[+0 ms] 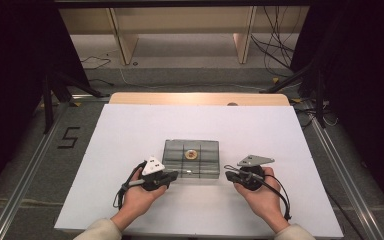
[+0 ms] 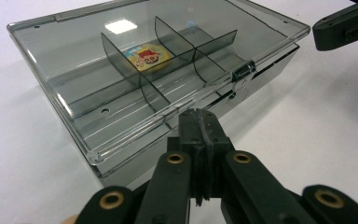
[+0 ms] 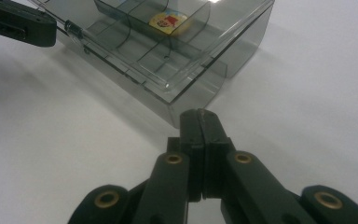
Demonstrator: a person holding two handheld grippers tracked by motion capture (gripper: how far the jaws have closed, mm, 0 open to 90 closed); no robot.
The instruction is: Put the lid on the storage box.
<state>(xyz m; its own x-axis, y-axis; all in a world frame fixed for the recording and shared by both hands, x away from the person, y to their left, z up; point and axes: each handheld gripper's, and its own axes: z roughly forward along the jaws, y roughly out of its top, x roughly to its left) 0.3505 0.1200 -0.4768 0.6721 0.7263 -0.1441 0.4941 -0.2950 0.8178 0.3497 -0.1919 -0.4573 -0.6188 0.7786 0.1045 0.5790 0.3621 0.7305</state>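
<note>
High view: both tongs, left (image 1: 171, 176) and right (image 1: 228, 175), closed empty beside the box (image 1: 190, 158); sticker (image 1: 191, 154) unreadable.

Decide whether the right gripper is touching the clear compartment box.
Apart. In the right gripper view, white table shows between the shut right gripper and the box corner.
</note>
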